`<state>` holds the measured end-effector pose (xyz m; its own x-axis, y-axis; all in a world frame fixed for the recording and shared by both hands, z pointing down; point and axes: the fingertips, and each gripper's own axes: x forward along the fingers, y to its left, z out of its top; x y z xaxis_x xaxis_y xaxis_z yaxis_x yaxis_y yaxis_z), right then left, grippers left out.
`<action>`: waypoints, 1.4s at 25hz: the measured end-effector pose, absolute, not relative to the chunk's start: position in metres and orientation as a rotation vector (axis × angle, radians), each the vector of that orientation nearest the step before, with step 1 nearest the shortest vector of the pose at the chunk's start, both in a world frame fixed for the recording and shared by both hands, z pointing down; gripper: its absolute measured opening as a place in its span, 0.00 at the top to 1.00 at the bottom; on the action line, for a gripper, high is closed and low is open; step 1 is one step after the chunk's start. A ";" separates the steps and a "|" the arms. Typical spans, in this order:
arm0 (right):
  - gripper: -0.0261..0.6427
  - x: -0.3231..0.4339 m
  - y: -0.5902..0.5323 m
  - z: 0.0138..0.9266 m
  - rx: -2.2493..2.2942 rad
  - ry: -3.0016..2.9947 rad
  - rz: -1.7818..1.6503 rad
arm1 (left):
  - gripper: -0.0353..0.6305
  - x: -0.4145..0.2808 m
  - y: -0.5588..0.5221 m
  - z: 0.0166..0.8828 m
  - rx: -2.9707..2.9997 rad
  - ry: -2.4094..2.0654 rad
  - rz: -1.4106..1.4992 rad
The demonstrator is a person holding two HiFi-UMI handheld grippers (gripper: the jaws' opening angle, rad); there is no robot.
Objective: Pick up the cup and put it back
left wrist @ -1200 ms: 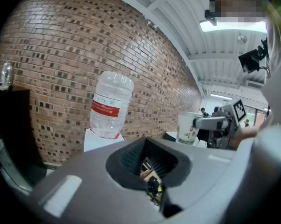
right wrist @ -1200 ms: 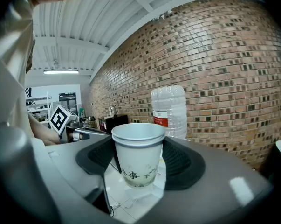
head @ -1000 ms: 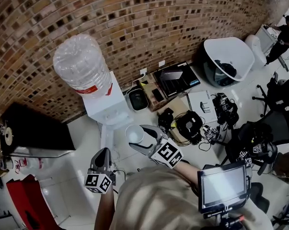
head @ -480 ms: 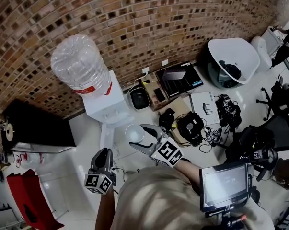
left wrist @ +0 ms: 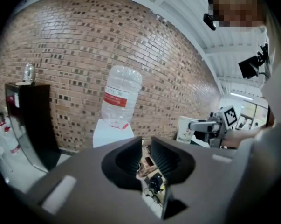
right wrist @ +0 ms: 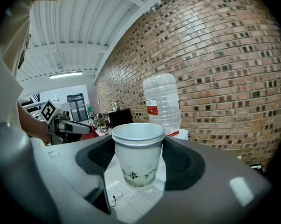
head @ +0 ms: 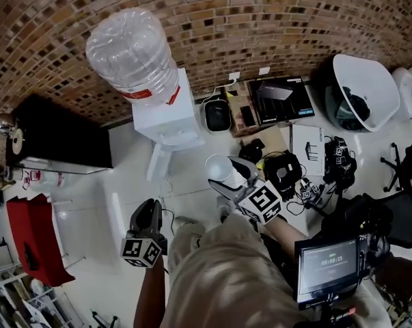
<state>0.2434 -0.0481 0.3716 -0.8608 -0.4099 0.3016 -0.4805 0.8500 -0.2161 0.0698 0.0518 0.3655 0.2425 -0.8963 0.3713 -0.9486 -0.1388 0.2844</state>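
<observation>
A white paper cup (head: 218,169) with dark print (right wrist: 138,153) is upright between the jaws of my right gripper (head: 224,175), which is shut on its sides. It hangs in the air to the right of the white water dispenser (head: 166,118), which carries a big clear bottle (head: 130,50). In the right gripper view the bottle (right wrist: 162,101) stands behind the cup. My left gripper (head: 148,212) is lower and to the left, its jaws nearly together with nothing between them (left wrist: 146,154). The left gripper view shows the cup (left wrist: 185,129) off to the right.
A black cabinet (head: 62,142) stands left of the dispenser, with a red object (head: 29,241) below it. Right of the dispenser the floor holds an open case (head: 281,98), a white shell chair (head: 359,87), black gear with cables (head: 282,173) and a small screen (head: 328,265).
The head view has shifted, so the dispenser now sits higher and further right. The held cup is now a little farther right of the dispenser. The left gripper has barely moved.
</observation>
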 end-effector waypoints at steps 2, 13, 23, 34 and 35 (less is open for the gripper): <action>0.48 0.245 -0.058 0.379 0.668 -2.767 0.426 | 0.85 0.065 0.058 0.370 2.018 -1.718 0.151; 0.48 0.135 -0.082 0.411 0.455 -2.694 0.304 | 0.85 0.003 0.057 0.417 1.949 -1.771 0.051; 0.48 0.039 -0.100 0.481 0.345 -2.635 0.338 | 0.85 -0.066 0.046 0.473 1.892 -1.821 0.082; 0.48 -0.003 -0.125 0.646 0.229 -2.595 0.367 | 0.91 -0.076 0.025 0.652 1.652 -2.004 0.069; 0.48 -0.005 -0.124 0.667 0.201 -2.587 0.352 | 0.94 -0.076 0.020 0.671 1.636 -2.022 0.060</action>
